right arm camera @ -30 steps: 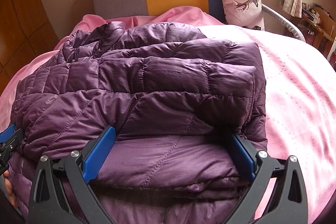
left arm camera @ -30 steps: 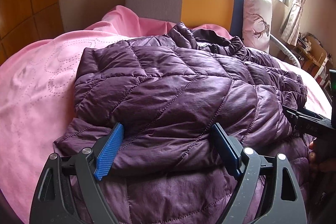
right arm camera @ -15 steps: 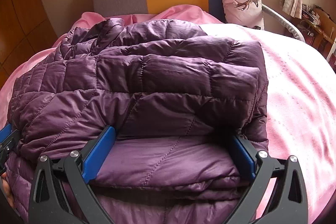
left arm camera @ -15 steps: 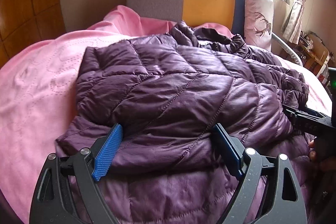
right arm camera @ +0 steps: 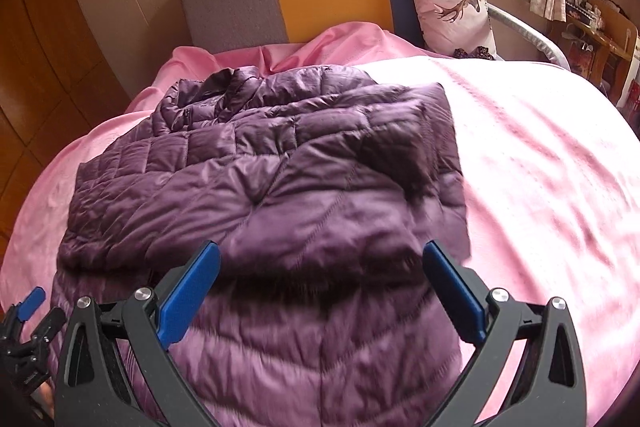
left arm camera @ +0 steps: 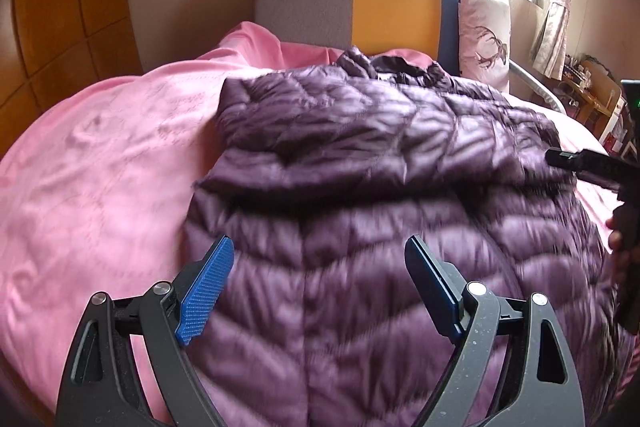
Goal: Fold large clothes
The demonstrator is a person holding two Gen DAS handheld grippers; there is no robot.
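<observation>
With the purple quilted jacket [right arm camera: 280, 195] lying part-folded on the pink bed [right arm camera: 540, 167], both the left tool [left arm camera: 320, 287] and right tool [right arm camera: 324, 291] hover spread and empty over its near hem, likely needing a fresh grip for another fold

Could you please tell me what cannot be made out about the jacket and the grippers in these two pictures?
- Jacket near hem: cut off by the bottom edge in both views, partly behind the open left gripper and open right gripper.
- Jacket's near quilting: motion-blurred in both views.
- Jacket's underside: hidden against the pink bedspread.
- Right gripper in the left view: cut off by the right edge.
- Shelf items by the window: too small.
</observation>
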